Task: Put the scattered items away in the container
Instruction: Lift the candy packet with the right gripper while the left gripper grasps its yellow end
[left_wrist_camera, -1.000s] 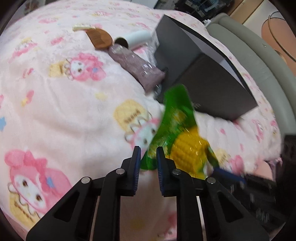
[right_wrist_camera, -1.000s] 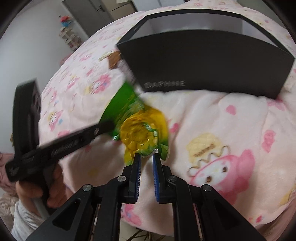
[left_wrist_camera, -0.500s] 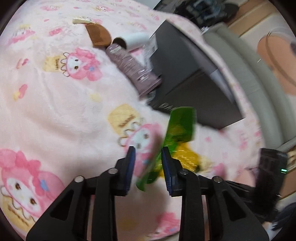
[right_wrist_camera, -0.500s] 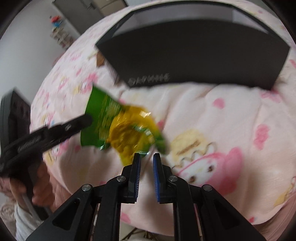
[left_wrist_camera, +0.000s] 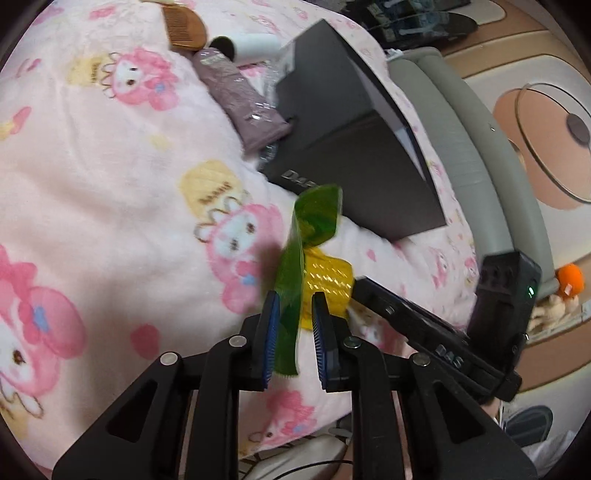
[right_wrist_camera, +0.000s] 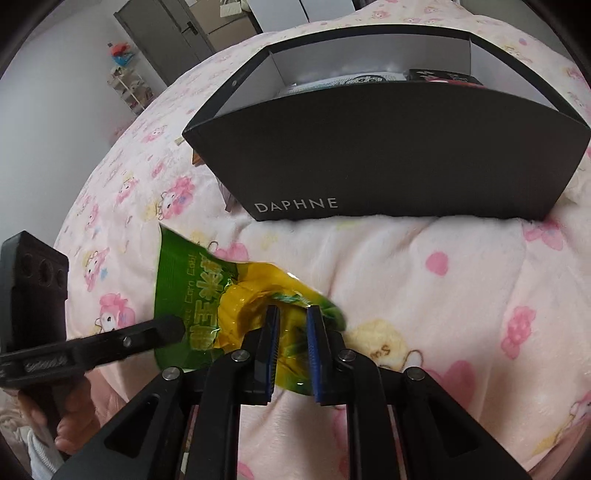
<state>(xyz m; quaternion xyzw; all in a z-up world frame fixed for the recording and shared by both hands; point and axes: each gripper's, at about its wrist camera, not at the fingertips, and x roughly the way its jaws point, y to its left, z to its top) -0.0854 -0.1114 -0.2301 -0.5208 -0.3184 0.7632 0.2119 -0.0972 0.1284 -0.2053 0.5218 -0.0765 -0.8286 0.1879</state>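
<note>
Two hand-held grippers meet over a pink cartoon-print blanket (right_wrist_camera: 424, 295) on a bed. Between them is a green and yellow corn snack pack (right_wrist_camera: 207, 295), lying just in front of the black box (right_wrist_camera: 388, 158) marked DAPHNE.

The left gripper (left_wrist_camera: 293, 328) has its fingers parted, with the pack's green edge standing in the gap; it is not pinched, and I cannot tell if a pad touches it. The right gripper (right_wrist_camera: 291, 332) also has its fingers spread, straddling the pack's crumpled yellow end without clamping it. In the right view, the left gripper comes in from the left, its tip at the pack's green side, held by a hand (right_wrist_camera: 62, 421) at the lower left.

The box is open on top, with a few items already inside, too hidden to identify. On the box's far side lie a mauve tube (left_wrist_camera: 243, 103), a white bottle (left_wrist_camera: 251, 44) and a wooden comb (left_wrist_camera: 184, 26), well apart from the pack.
</note>
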